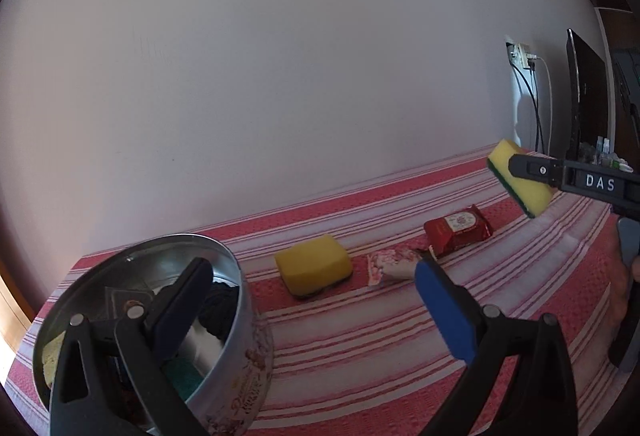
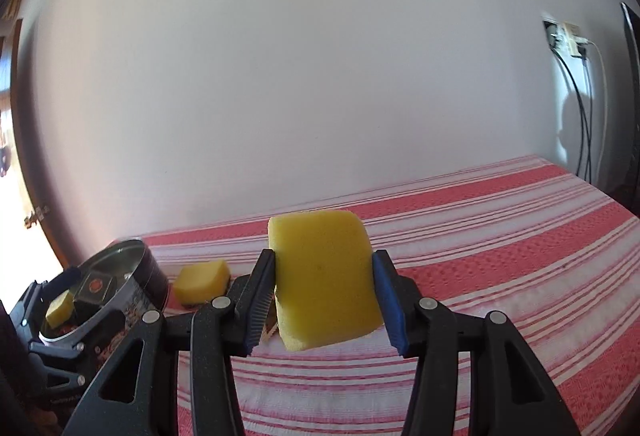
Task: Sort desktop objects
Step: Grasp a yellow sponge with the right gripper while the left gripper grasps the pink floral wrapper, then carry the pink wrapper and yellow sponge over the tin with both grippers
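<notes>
My right gripper [image 2: 324, 292] is shut on a yellow sponge [image 2: 324, 276] with a green scouring side, held above the striped cloth; the left wrist view shows this sponge [image 1: 528, 194] at the right, in the air. My left gripper [image 1: 314, 266] stands open: its left finger reaches into a round metal tin [image 1: 248, 368] and its blue-padded right finger is outside it. The tin holds a yellow sponge piece [image 2: 60, 310], a dark box [image 2: 96, 284] and something black. On the cloth lie another yellow sponge [image 1: 314, 264], a pink wrapper [image 1: 390, 264] and a red packet [image 1: 458, 230].
The table wears a red and white striped cloth [image 1: 360, 336] and stands against a plain wall. At the far right are a dark monitor [image 1: 588, 96], a wall socket with cables [image 1: 524, 56] and small bottles [image 1: 604, 148]. A hand shows at the right edge.
</notes>
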A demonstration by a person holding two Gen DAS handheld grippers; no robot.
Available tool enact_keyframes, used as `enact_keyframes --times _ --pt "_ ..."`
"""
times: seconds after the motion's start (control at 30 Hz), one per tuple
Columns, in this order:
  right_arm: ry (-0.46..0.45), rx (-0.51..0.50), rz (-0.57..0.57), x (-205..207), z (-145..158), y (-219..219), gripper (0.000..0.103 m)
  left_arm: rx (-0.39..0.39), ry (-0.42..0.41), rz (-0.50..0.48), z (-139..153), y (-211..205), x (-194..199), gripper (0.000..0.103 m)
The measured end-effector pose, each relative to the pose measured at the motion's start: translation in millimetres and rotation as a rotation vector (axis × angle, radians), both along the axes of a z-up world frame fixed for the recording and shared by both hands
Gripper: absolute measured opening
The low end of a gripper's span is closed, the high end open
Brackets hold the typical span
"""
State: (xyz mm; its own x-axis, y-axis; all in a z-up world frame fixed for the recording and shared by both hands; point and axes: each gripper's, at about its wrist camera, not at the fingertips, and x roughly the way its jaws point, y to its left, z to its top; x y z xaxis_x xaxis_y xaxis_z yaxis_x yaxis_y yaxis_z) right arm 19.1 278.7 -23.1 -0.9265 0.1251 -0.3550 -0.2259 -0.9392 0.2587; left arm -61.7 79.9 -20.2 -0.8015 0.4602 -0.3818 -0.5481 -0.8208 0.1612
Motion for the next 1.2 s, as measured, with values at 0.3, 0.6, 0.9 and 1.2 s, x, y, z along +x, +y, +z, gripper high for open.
enact_keyframes --times 0.3,0.6,0.9,1.2 --pt "-0.055 -0.129 -0.028 -8.7 -8.1 19.2 0.052 -0.005 -0.235 0.013 -20.1 74.1 -28.8 0.092" --pt "-0.040 -0.167 -0.018 -7.1 -7.8 15.5 0.052 0.074 -0.521 0.234 -47.8 112.2 -74.4 0.085" --pt "-0.045 -0.223 -0.018 -8.5 -10.8 24.4 0.053 0.101 -0.579 0.415 -64.3 127.8 -86.0 0.077" --pt "-0.050 -0.252 -0.033 -9.8 -13.9 24.1 0.053 0.117 -0.597 0.227 -61.0 114.4 -78.8 0.044"
